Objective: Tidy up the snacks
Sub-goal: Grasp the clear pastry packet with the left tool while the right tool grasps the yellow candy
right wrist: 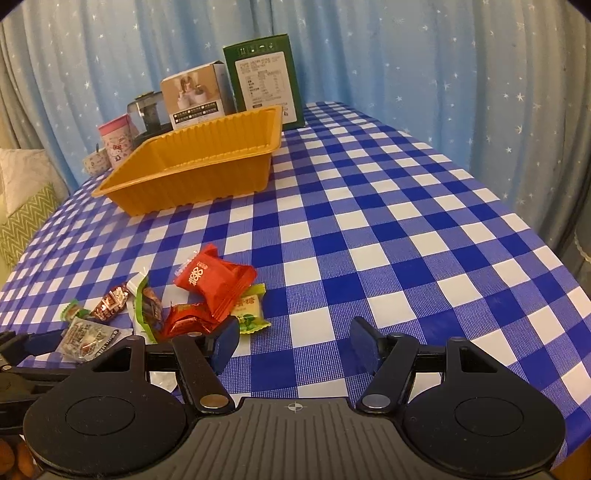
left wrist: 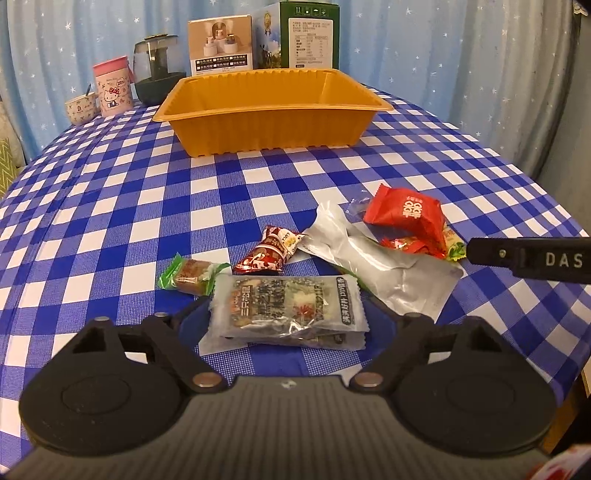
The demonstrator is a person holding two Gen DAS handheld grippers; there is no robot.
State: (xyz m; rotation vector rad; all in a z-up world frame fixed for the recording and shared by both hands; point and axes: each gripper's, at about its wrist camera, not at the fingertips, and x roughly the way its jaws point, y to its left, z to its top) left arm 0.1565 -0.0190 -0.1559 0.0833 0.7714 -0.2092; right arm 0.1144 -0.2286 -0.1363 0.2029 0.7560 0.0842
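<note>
My left gripper holds a clear nut-bar packet between its blue pads, low over the checked cloth; it also shows in the right wrist view. Beside it lie a green-ended bar, a dark red candy, a silvery pouch and a red packet. My right gripper is open and empty, just right of the red packet and a green-yellow candy. The empty orange tray stands behind the snacks; it also shows in the right wrist view.
Behind the tray stand a green box, a white box, a dark jar, a pink Hello Kitty cup and a small bowl. The table's right edge drops off. Blue curtain behind.
</note>
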